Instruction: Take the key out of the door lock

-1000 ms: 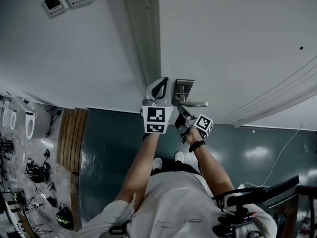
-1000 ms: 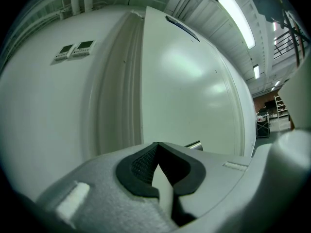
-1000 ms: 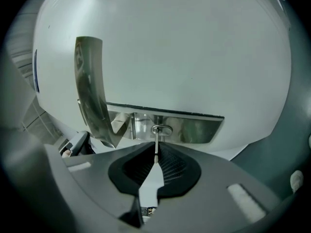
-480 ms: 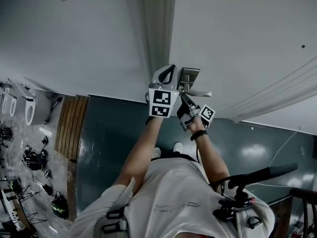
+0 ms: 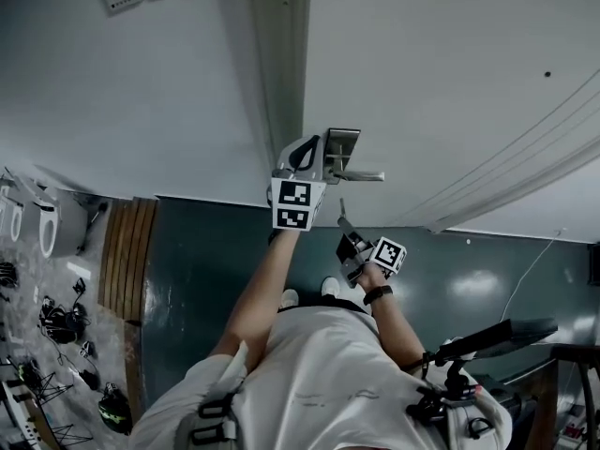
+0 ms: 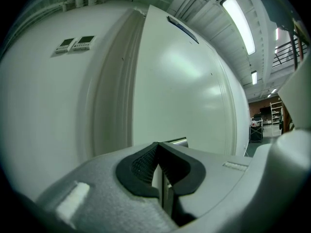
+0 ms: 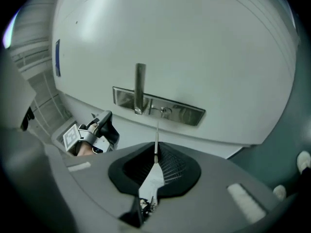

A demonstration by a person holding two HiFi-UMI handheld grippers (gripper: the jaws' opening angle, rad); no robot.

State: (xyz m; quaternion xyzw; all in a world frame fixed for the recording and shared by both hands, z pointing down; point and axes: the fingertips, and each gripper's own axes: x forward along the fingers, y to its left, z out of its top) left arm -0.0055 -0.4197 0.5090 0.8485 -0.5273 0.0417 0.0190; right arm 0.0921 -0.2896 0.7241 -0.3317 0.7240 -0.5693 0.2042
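Right gripper view is showing the right tongs (image 7: 155,159) clamping the key (image 7: 153,176), apparently clear of the lock (image 7: 184,113). The left tongs (image 6: 159,171) are sitting together, empty. Carrying the key away is probably coming next.

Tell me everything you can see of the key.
The key is slim and looks metallic: a thin straight blade and a pale flat head. The right gripper is shut on the head, between its dark ribbed pads; the blade sticks out in front, toward the silvery lock plate on the door. The key is out of the lock, its tip clear of the plate. Only the gripper touches it.
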